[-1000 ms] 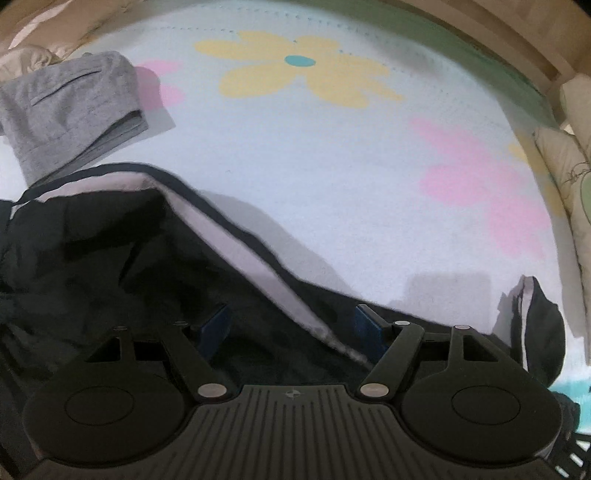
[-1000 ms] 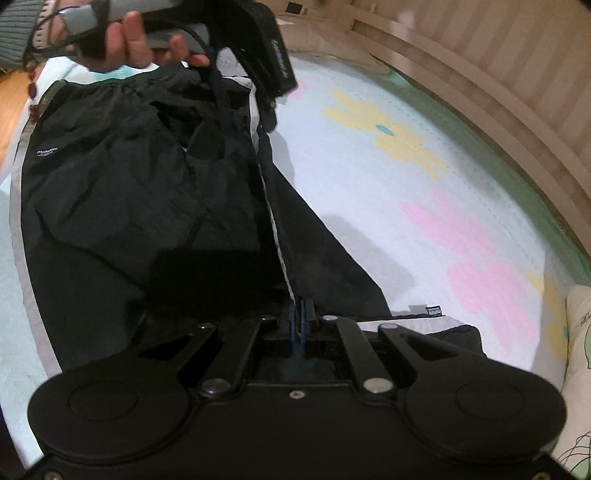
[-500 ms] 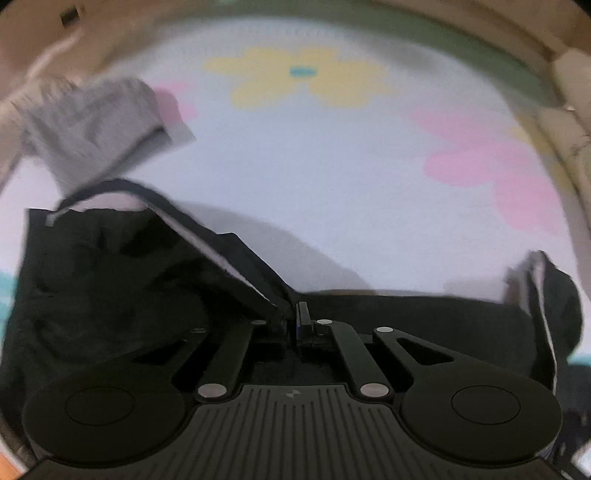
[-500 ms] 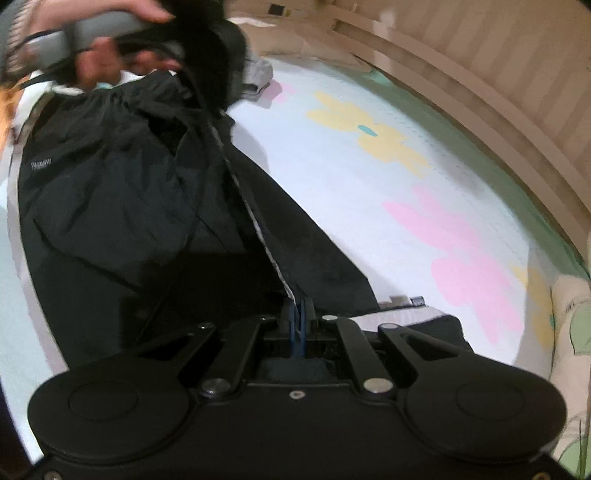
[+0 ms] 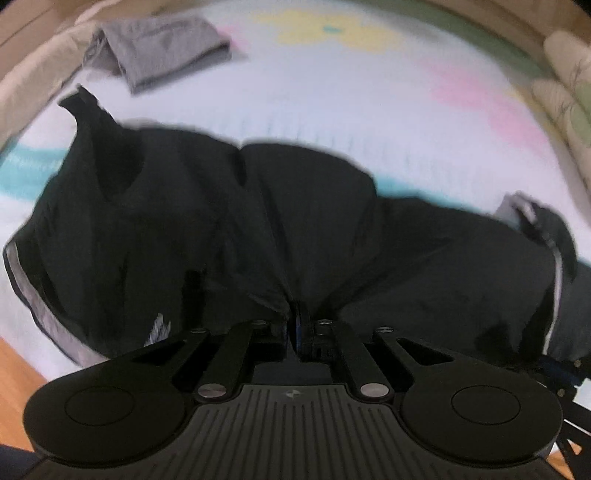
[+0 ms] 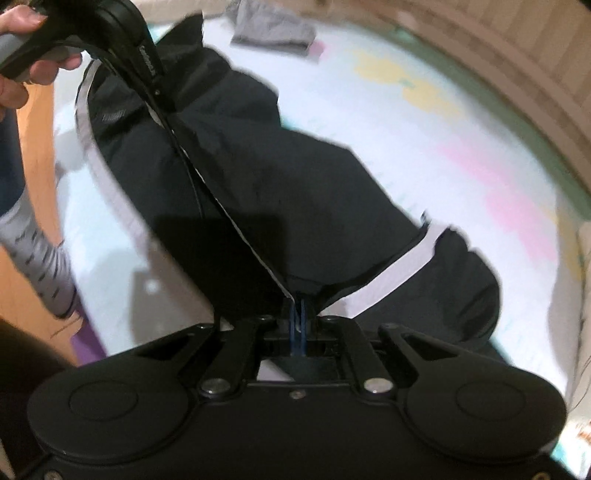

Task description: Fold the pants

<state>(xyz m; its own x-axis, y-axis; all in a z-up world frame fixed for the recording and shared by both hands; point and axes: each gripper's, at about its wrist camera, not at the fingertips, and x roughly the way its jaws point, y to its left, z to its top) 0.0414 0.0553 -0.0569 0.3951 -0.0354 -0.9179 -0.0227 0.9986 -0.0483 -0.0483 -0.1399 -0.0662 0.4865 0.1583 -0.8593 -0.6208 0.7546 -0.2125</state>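
1. Black track pants w/ pale side stripe lie bunched across the floral mat, lengthwise fold under way.
2. Our left gripper: fingers pinched tight on pants fabric.
3. Our right gripper: fingers clamped on the striped edge; fabric lifts taut btwn both grippers.
4. Folded gray garment sits apart at the mat's far end.

Nothing here reads clearly to me. White lettering runs along my left gripper, up left of my right jaws, too blurred to make out. A small pale mark on the pants beside it is equally unreadable.
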